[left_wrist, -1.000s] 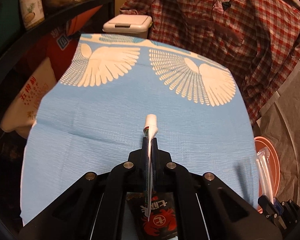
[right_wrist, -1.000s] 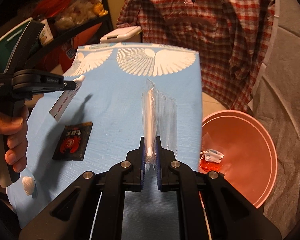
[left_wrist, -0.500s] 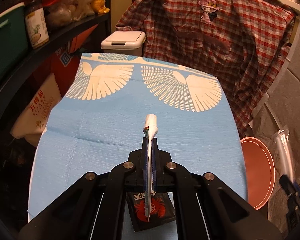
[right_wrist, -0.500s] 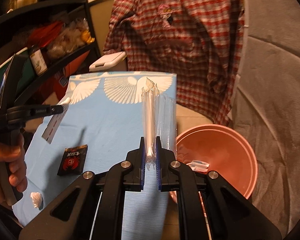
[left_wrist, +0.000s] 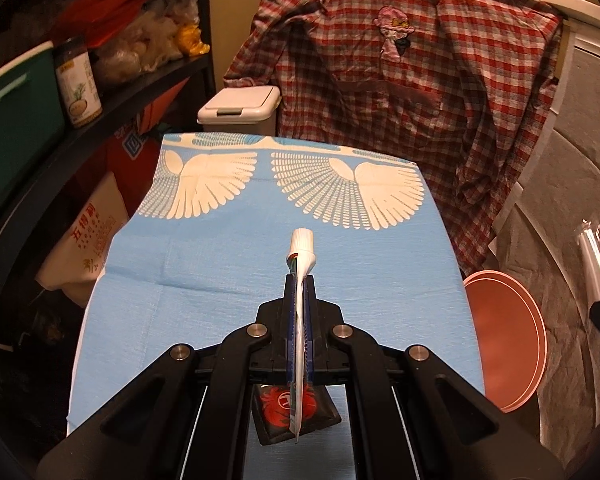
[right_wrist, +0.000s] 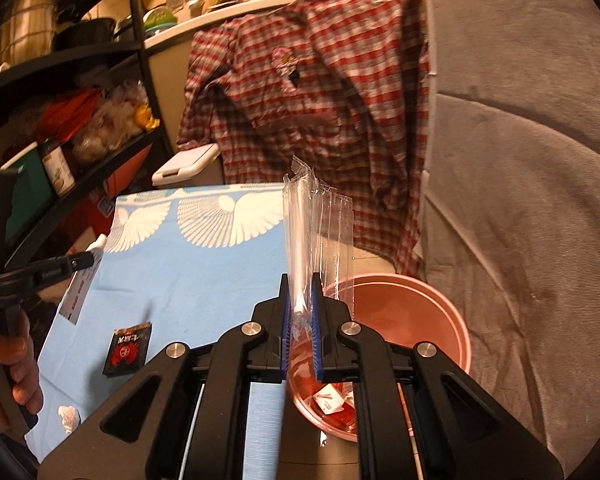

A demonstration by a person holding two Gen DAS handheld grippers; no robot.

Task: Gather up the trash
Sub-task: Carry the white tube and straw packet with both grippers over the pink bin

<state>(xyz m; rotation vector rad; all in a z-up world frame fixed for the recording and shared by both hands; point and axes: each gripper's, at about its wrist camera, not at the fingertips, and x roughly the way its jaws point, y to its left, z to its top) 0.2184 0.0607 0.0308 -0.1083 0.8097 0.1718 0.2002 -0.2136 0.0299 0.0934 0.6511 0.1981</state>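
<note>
My left gripper (left_wrist: 299, 280) is shut on a flattened white tube with a white cap (left_wrist: 301, 246), held above the blue cloth (left_wrist: 228, 272); it also shows in the right wrist view (right_wrist: 88, 258). A black and red sachet (left_wrist: 292, 412) lies on the cloth under it, also seen in the right wrist view (right_wrist: 126, 348). My right gripper (right_wrist: 300, 284) is shut on a clear plastic straw wrapper (right_wrist: 308, 232), held over the near rim of the pink bin (right_wrist: 456, 320). The bin holds wrappers (right_wrist: 330, 396).
A small white crumpled scrap (right_wrist: 68, 416) lies at the cloth's near left corner. A plaid shirt (left_wrist: 400, 80) hangs behind the table. A white lidded bin (left_wrist: 240, 106) stands at the far end. Dark shelves (left_wrist: 60, 128) with jars run along the left.
My right gripper has risen and moved right with the wrapper, from above the cloth to above the pink bin. My left gripper has pulled back and up a little with the tube.
</note>
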